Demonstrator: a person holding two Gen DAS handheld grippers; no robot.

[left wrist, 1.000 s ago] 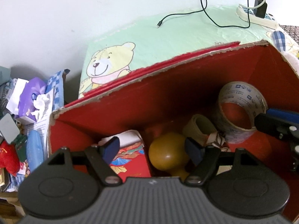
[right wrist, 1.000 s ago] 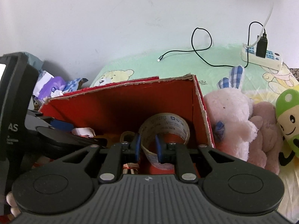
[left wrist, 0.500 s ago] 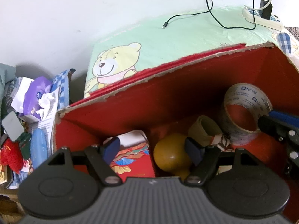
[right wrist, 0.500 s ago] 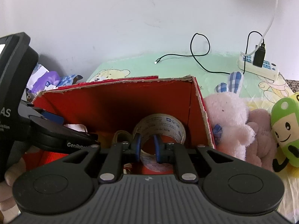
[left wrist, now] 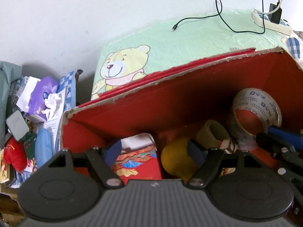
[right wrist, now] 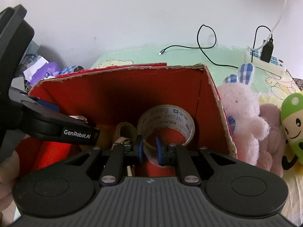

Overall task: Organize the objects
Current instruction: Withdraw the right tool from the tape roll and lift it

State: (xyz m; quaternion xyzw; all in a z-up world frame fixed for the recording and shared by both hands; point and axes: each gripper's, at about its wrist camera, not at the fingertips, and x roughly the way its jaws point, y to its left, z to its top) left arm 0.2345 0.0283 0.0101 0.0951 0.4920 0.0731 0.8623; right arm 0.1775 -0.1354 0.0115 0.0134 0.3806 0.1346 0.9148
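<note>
A red cardboard box [left wrist: 170,102] [right wrist: 121,90] stands on the bed. Inside it are a clear printed tape roll [left wrist: 253,111] [right wrist: 166,121], a beige tape roll [left wrist: 212,132] [right wrist: 125,130], a yellow rounded object [left wrist: 176,157] and a red patterned packet [left wrist: 138,162]. My left gripper [left wrist: 154,152] is open above the packet and the yellow object, holding nothing. My right gripper [right wrist: 148,149] has its jaws closed on the near wall of the clear tape roll inside the box; it also shows in the left wrist view [left wrist: 280,141].
Pink plush toys [right wrist: 244,117] and a green plush [right wrist: 293,124] lie right of the box. A power strip [left wrist: 270,20] and a black cable [left wrist: 217,15] lie on the green bear sheet [left wrist: 170,43]. A cluttered pile with a purple tissue pack [left wrist: 41,96] is at left.
Both grippers have pulled back and up a little from the box, so more of the sheet and the wall shows. The right gripper stays closed on the clear tape roll.
</note>
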